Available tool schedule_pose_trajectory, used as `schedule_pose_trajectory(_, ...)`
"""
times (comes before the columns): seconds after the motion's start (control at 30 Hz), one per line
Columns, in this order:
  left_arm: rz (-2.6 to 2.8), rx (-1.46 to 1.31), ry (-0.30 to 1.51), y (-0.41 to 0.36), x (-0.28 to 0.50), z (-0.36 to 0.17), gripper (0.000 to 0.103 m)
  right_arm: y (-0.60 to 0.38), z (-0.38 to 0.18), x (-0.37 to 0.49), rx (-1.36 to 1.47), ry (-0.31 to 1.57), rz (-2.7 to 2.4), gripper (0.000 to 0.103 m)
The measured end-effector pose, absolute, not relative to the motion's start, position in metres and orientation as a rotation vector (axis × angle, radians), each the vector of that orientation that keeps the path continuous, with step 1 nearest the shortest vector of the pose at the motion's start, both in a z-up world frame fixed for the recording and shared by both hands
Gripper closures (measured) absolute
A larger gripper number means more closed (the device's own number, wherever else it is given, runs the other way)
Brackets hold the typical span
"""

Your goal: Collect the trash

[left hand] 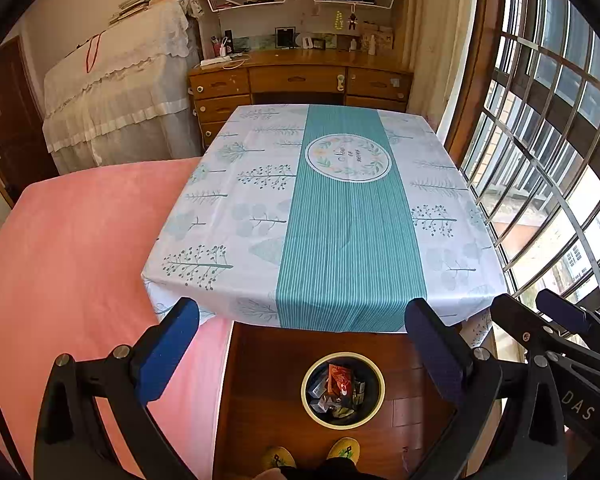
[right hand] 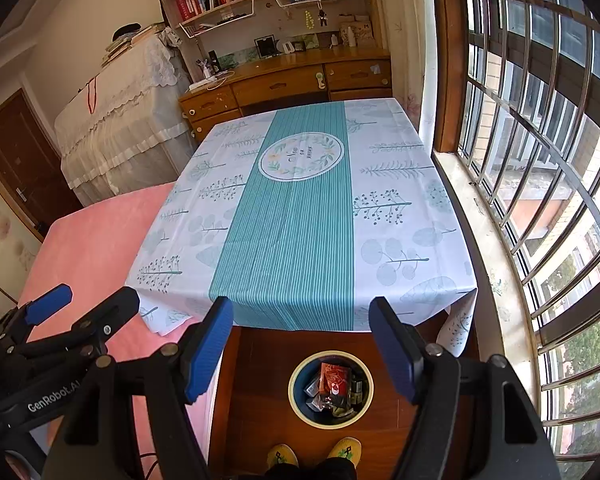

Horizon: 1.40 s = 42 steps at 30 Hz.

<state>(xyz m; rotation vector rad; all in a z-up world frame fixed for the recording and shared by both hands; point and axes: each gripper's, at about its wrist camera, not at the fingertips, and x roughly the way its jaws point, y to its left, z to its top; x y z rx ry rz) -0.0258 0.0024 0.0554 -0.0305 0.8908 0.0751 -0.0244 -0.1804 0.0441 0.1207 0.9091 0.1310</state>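
Presently, reading the room from left to right:

Bed: one, under a pink cover, lying outboard of the left gripper's left finger; nothing on it that I can make out as litter.

Left gripper: one, blue pads spread wide with nothing between them. Held tipped down over the near table edge, I judge so that both tabletop and floor stay in its sight.

Table: one, under a tree-print tablecloth with a teal stripe, stretching away beyond both pairs of fingertips. I see no scraps on the cloth; a check of the far corners would be prudent.

Bin: one round bin with a cream rim, on the wooden floor below and between the fingers in both wrist views, in front of the table's near edge. Likely parked there so that pieces could be dropped straight down from the table.

Trash: heaped inside the bin, one orange-red packet on top of several dark wrappers; the exact count I cannot tell. By my judgement the collecting looks close to done.

Slippers: two, yellow, the person's feet just short of the bin.

Right gripper: one, fingers likewise wide apart and empty, alongside the left one, well short of any piece.

Window: one barred run, outboard of the right finger.
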Motion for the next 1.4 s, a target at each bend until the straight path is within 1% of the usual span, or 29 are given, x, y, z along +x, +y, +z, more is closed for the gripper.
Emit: schedule_pose_trajectory(1.4, 0.081, -0.043, 0.938, 0.000, -0.038, 0.044, 0.001, -0.184, 0.035, -0.030, 0.113, 0.946, 0.141, 0.032)
